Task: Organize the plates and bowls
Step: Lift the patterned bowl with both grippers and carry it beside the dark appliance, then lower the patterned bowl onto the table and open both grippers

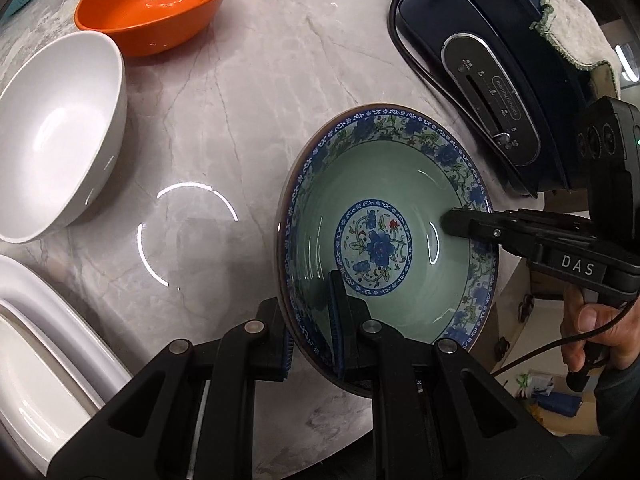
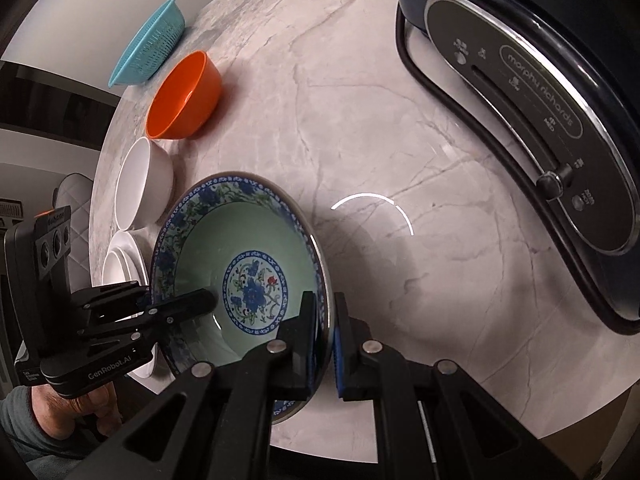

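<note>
The green ceramic bowl with a blue floral rim and a blue flower medallion at its centre is held over the grey-veined marble countertop, gripped on two sides of its rim at once. The left gripper is clamped on the near edge in the left wrist view, one black finger inside the bowl and the other outside, blue pads pressed against the wall. The right gripper is clenched on the opposite rim in the same way, one finger inside and one outside; in the left wrist view it comes in from the right, with a hand around its handle. Whether the bowl's base touches the counter I cannot tell

To the left of the patterned bowl in the left wrist view stands a plain white round bowl, and beyond it an orange plastic bowl; the two sit close together. A turquoise slotted plastic colander lies past the orange bowl near the counter's far edge. Stacked white plates rest at the lower left, near the white bowl. A dark blue electric cooking appliance with a slider control panel sits on the counter to the right of the patterned bowl, and a pale frayed cloth lies on top of it
</note>
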Demonstrator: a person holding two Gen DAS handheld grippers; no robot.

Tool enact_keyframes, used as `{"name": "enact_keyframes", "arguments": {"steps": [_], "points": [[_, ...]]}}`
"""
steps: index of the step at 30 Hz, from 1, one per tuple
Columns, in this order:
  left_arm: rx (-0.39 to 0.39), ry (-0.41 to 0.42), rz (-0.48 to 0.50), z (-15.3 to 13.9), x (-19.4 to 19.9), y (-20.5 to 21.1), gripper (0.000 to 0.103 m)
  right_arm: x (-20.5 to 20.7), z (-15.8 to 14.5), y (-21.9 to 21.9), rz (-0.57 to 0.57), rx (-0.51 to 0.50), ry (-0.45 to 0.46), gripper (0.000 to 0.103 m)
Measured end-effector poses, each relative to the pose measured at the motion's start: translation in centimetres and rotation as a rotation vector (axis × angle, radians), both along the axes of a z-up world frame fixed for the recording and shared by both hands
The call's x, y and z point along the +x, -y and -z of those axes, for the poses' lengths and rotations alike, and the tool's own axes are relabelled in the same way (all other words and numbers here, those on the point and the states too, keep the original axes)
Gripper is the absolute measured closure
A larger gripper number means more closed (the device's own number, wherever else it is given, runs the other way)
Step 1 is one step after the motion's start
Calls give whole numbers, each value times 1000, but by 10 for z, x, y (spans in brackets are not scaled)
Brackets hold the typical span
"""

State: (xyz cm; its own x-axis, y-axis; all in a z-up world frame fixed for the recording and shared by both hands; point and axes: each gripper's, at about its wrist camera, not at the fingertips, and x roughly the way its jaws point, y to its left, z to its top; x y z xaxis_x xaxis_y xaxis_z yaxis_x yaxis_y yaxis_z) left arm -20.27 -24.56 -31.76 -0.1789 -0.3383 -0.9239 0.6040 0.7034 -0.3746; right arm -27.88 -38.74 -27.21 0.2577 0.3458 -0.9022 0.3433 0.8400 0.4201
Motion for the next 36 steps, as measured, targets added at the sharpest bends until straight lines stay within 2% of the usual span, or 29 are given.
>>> {"name": "enact_keyframes", "arguments": {"steps": [11, 14, 16, 18, 22, 25, 27, 29, 31, 34, 36], "points": [[14, 14, -21, 5, -2, -1, 88, 3, 10, 6, -30, 9, 3, 94], [10, 17, -32, 3, -3, -2, 87, 5, 10, 5, -41, 11, 5, 90], [0, 17, -40, 1, -2, -5, 74, 4, 10, 4, -39, 6, 8, 90], [-18, 12, -39, -4, -3, -9, 28, 3, 8, 4, -34, 2, 17, 86], [-74, 27, -34, -34, -6, -18, 20, -4, -6, 1, -37, -43, 55, 57], [-159, 57, -50, -70, -1, -34, 13, -11, -24, -2, -32, -95, 86, 51], [-203, 105, -80, -93, 9, -52, 0, -12, -41, -5, -34, -117, 127, 46], [-222, 155, -135, -111, 26, -75, 0, -8, -63, -10, -53, -128, 196, 41], [-210, 198, -193, -122, 45, -98, 0, 2, -85, -19, -88, -119, 273, 30], [-134, 263, -244, -127, 79, -131, 0, 28, -110, -35, -142, -94, 360, 25], [-112, 288, -278, -128, 103, -149, 0, 51, -117, -44, -152, -30, 387, 23]]}}
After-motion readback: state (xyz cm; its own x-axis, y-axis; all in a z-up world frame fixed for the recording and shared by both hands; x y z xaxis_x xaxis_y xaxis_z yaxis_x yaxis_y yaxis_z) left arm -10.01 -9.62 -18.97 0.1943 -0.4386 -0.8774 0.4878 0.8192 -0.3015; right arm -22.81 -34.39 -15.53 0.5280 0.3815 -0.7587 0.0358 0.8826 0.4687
